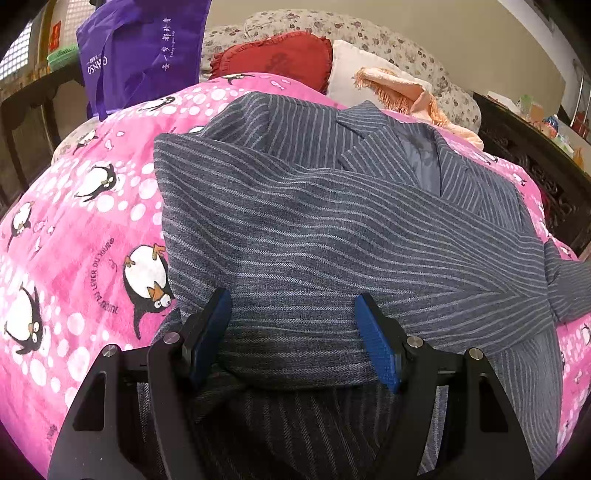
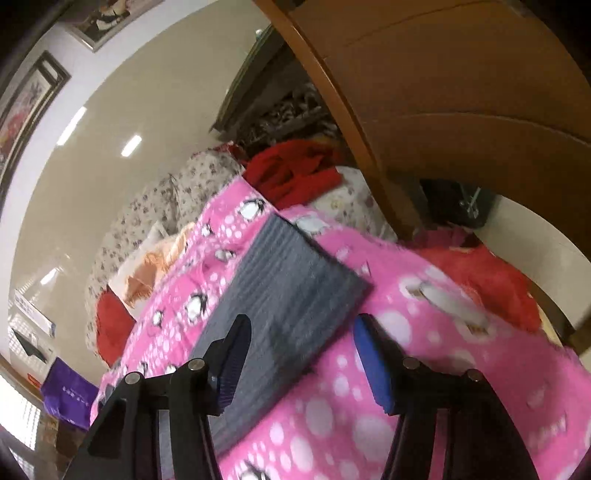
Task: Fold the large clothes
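Observation:
A grey pinstriped suit jacket (image 1: 314, 229) lies on a pink penguin-print blanket (image 1: 74, 229), with one part folded across its front and the lapels showing at the far right. My left gripper (image 1: 293, 332) is open, its blue pads (image 1: 376, 339) straddling a raised fold of the jacket at the near edge. My right gripper (image 2: 299, 365) is open and empty, tilted and hovering above a corner of the jacket (image 2: 288, 280) and the blanket (image 2: 369, 406). The right wrist view is motion-blurred.
A red heart cushion (image 1: 280, 55), a white pillow (image 1: 351, 70), a peach fringed cloth (image 1: 399, 92) and a floral quilt (image 1: 369, 33) lie at the bed's head. A purple bag (image 1: 140, 51) hangs at left. Dark carved furniture (image 1: 535, 166) stands right. Red clothing (image 2: 495, 280) and a wooden panel (image 2: 461, 92) flank the bed.

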`<action>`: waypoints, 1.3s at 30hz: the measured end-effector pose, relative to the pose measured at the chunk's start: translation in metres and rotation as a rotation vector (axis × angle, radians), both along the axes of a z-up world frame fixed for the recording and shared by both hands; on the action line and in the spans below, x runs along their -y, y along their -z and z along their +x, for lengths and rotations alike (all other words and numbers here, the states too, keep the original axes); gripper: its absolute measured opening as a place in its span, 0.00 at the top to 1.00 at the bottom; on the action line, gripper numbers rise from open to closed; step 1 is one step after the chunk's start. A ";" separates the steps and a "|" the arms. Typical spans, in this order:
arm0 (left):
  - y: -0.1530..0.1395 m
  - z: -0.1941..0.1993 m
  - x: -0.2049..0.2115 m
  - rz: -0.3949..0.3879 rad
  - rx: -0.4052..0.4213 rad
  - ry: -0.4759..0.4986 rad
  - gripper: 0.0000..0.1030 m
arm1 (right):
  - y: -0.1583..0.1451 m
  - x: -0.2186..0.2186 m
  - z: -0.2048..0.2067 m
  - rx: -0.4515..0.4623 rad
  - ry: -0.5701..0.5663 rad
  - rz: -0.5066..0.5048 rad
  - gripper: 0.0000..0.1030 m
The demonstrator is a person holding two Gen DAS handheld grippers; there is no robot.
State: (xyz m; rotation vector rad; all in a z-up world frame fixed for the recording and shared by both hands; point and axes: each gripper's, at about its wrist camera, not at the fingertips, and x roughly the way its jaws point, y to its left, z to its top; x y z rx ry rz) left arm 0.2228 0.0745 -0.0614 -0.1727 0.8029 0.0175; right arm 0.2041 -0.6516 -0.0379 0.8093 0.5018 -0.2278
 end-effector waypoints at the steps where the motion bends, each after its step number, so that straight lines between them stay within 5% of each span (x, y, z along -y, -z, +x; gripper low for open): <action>1: 0.000 0.000 0.000 0.001 0.000 0.000 0.33 | -0.001 0.004 0.006 0.016 -0.002 0.001 0.50; 5: 0.000 0.000 0.000 0.008 -0.002 -0.001 0.33 | 0.002 0.003 0.011 0.008 0.012 0.012 0.87; 9: -0.002 0.003 0.006 0.051 -0.015 -0.002 0.33 | -0.021 -0.016 0.007 0.024 -0.011 -0.050 0.91; 12: -0.022 -0.007 0.011 0.169 0.006 0.000 0.33 | -0.050 -0.043 0.007 0.054 -0.056 -0.095 0.92; 16: -0.045 -0.043 -0.023 0.222 0.060 -0.118 0.33 | -0.088 -0.106 0.013 0.117 -0.194 -0.148 0.92; 19: -0.040 -0.067 -0.056 0.349 0.022 -0.241 0.33 | -0.109 -0.170 0.029 0.167 -0.311 -0.143 0.92; 22: -0.030 -0.088 -0.094 0.397 -0.031 -0.357 0.33 | -0.127 -0.246 0.049 0.216 -0.437 -0.124 0.92; 27: -0.018 -0.105 -0.157 0.286 -0.056 -0.502 0.33 | -0.147 -0.384 0.081 0.249 -0.639 -0.105 0.92; 32: -0.002 -0.112 -0.169 0.232 -0.036 -0.517 0.25 | -0.140 -0.521 0.102 0.228 -0.816 -0.103 0.92; 39: 0.008 -0.118 -0.173 0.183 -0.012 -0.538 0.18 | -0.061 -0.669 0.115 0.100 -1.068 -0.184 0.92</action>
